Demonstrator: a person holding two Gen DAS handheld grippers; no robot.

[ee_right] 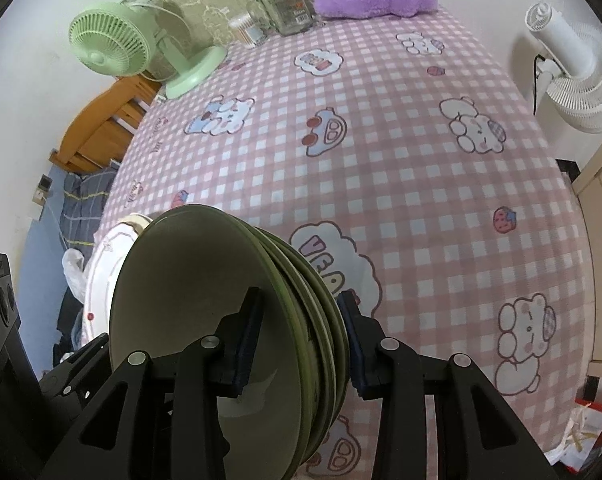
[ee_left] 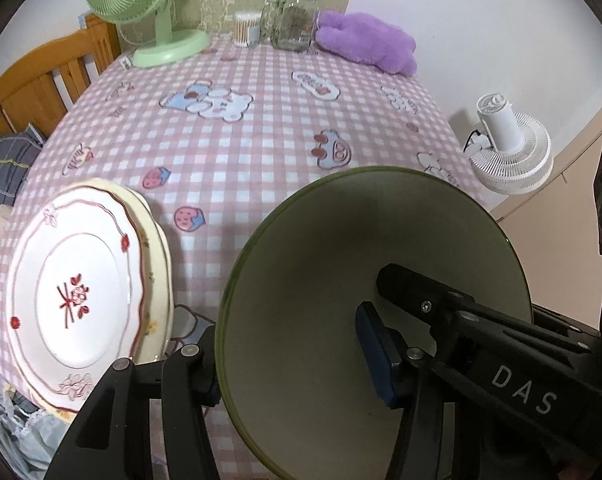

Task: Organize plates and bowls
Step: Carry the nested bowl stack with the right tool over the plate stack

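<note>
Right wrist, green bowls (ee_right: 229, 320) clamped in right claw (ee_right: 301, 348)

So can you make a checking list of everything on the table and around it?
Surface: pink checked tablecloth with cartoon prints.
Job's things: stack of green bowls gripped at both rims; floral plates stacked at the left edge.
Clutter: green fan, glass jars, cotton swab tub, purple plush along the far edge.
Grippers: left gripper and right gripper both shut on the stack.
Cables: black cable at the white fan.
Surroundings: wooden bed frame, bedding.
</note>
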